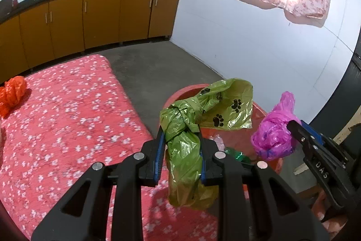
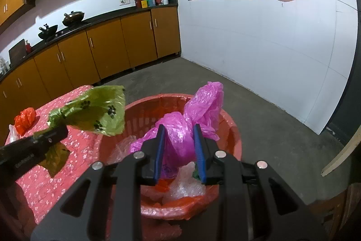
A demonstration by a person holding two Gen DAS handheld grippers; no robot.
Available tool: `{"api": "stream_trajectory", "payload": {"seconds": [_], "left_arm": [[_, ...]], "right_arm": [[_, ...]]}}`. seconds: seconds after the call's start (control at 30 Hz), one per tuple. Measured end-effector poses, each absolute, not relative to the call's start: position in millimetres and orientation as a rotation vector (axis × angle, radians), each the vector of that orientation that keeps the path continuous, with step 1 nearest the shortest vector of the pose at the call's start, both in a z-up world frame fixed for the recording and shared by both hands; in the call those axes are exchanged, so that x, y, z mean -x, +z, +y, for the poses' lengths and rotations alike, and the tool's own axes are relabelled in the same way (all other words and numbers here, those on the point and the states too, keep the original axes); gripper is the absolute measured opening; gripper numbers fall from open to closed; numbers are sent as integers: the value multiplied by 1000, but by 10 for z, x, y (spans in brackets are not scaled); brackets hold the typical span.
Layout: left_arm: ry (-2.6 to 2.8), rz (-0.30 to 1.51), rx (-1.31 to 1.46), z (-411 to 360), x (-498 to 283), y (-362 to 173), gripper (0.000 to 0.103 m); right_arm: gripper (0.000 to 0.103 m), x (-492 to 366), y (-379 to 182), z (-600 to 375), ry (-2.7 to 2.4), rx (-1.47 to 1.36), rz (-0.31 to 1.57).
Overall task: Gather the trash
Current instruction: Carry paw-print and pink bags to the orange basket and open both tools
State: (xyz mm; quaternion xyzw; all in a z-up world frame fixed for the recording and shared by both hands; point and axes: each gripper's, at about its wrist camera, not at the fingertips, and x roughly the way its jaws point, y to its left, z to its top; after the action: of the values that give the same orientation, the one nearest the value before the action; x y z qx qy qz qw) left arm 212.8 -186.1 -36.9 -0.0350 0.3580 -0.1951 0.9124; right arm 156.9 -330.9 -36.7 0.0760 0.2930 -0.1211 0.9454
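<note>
left gripper (image 1: 180, 139): angled down, clamped on green bag (image 1: 187, 143), bin (image 1: 187, 92) at 1 o'clock | right gripper (image 2: 178, 143): angled down over bin, clamped on pink bag (image 2: 180, 128) | bin contents apparently clear plastic

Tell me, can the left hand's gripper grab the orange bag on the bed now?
Probably not yet. The left gripper has its jaws shut on the green bag, so they are full. The orange bag lies uncovered on the bed.

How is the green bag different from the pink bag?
The green bag carries black paw prints; the pink bag is plain. The left gripper holds the green one, the right gripper the pink one. Both are crumpled thin plastic, held near the red basket.
</note>
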Motion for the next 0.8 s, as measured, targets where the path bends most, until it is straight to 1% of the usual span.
{"api": "stream_trajectory", "payload": {"seconds": [0.7,0.8], "left_arm": [[-470,793,31,-2305,-2383,-608,25],[-472,812,38,-2325,-2436,-648,26]], "right_arm": [[26,-1696,-417,-3559,-245,-204,583],[27,-1715,-411,-3565,-226,-206,576]]}}
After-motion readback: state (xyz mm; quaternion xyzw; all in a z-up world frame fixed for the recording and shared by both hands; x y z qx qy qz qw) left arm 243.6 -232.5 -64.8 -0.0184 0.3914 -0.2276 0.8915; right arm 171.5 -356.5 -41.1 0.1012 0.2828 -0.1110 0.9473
